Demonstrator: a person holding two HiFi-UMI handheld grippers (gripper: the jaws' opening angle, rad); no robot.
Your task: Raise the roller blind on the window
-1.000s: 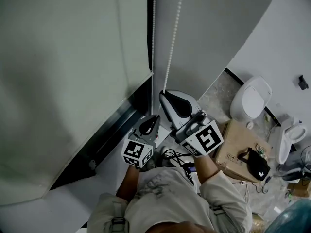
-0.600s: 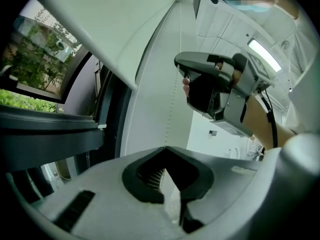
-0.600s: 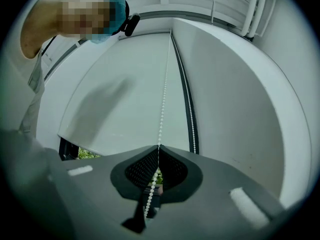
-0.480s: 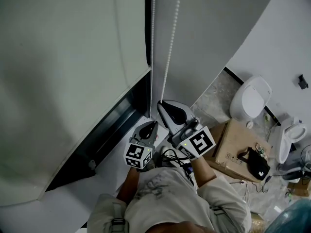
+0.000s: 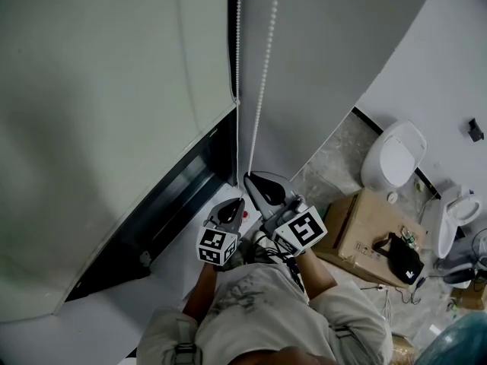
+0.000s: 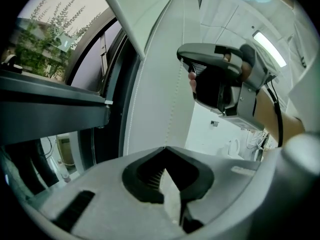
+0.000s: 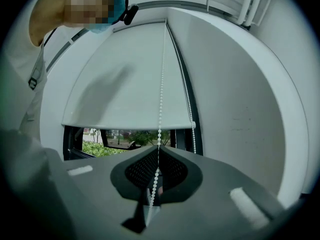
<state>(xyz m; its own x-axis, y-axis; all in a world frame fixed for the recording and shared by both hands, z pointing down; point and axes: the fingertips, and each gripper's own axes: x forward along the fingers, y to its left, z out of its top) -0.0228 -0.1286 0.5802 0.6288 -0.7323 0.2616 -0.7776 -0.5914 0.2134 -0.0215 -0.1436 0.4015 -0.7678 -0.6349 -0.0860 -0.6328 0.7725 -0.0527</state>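
Observation:
The pale roller blind (image 5: 114, 128) covers most of the window; in the right gripper view its bottom edge (image 7: 125, 125) hangs above a strip of open glass. A white bead chain (image 5: 262, 82) falls in two strands beside it. My right gripper (image 5: 247, 177) is shut on the near strand, and the bead chain (image 7: 161, 94) runs straight down into its jaws (image 7: 154, 149). My left gripper (image 5: 241, 201) sits just below and left of it, jaws shut (image 6: 165, 147). The chain drops toward its tips; I cannot tell whether it is pinched there.
The dark window frame (image 5: 175, 196) and white sill lie under the blind. A white wall stands right of the chain. On the floor to the right are a toilet (image 5: 392, 154) and a cardboard box (image 5: 365, 234) with a black object (image 5: 399, 257). Trees (image 6: 45, 49) show outside.
My right gripper has moved down and toward me with the chain in it. The blind's bottom corner has risen slightly. The left gripper has barely shifted.

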